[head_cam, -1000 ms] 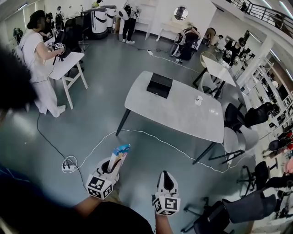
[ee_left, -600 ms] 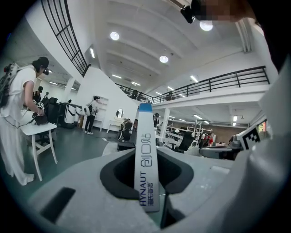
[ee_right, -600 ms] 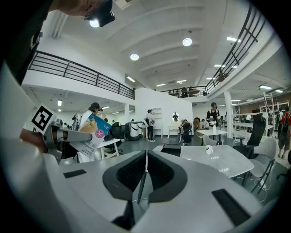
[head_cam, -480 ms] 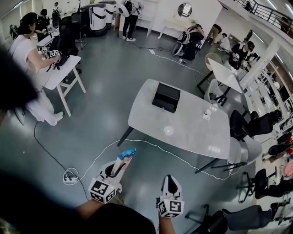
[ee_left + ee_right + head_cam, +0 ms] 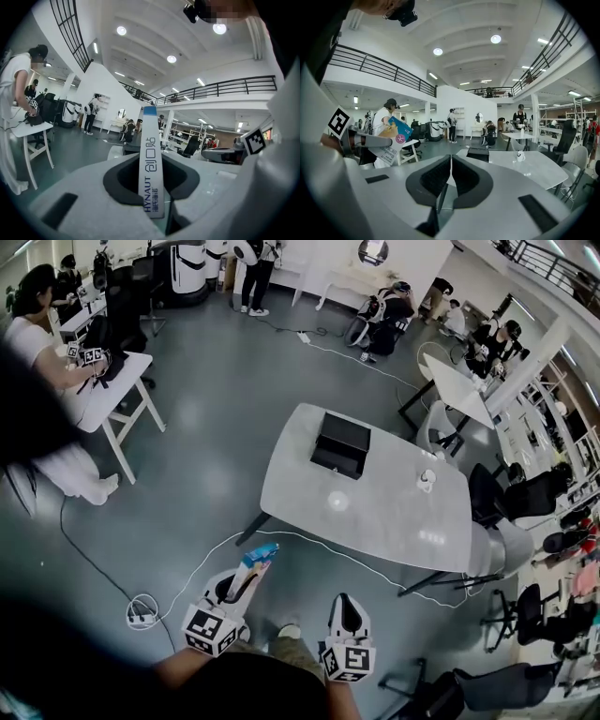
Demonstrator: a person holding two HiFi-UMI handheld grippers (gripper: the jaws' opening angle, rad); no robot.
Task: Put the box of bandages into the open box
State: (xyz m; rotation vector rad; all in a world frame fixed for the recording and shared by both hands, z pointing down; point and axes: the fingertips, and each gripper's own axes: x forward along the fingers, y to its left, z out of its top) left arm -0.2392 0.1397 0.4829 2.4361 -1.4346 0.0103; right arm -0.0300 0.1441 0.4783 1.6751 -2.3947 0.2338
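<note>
My left claw (image 5: pixel 236 589) is clenched on the box of bandages (image 5: pixel 257 559), the pads pressing its flat faces so that its narrow printed edge stands up between the jaws, its blue end pointing away from me. In the head view it sits low and left of centre, over the grey floor and well short of the tabletop (image 5: pixel 375 512). So the pick-up is done, and the box is in the air with me. My right claw (image 5: pixel 344 617) is shut on nothing, its pads meeting edge to edge, and it hangs just right of the other. The open box (image 5: pixel 340 444), black with its lid up, waits on the tabletop's far side, above centre, and a small white cup (image 5: pixel 427 480) stands to its right. I judge the whole delivery is left: carrying the bandages over, lowering them in and letting go.
</note>
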